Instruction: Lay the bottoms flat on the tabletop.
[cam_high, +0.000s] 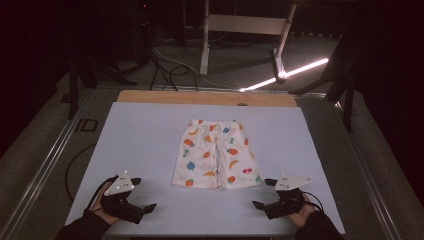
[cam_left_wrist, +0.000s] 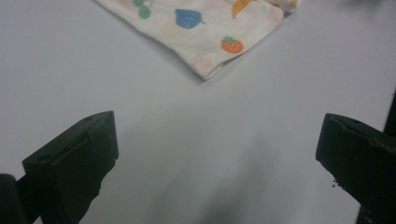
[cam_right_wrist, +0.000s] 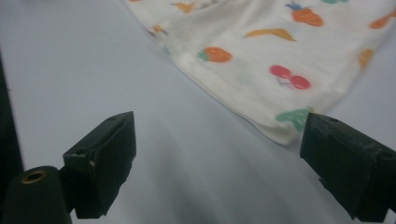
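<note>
Nearest the high camera, at the table's near edge, two hands hold black two-jaw grippers. At the near left corner rests the left gripper (cam_high: 150, 207), its jaws spread wide with bare surface between them. Toward the near right sits the right gripper (cam_high: 256, 204), its jaws also wide apart and holding nothing. Between and beyond them, a pair of cream cotton shorts printed with coloured fruit (cam_high: 216, 154) lies flat on the pale grey-blue table mat (cam_high: 140, 145), waistband away from the person, leg hems toward the grippers. Its right hem corner (cam_right_wrist: 285, 133) appears just short of the right gripper's jaws, though contact is hard to judge.
</note>
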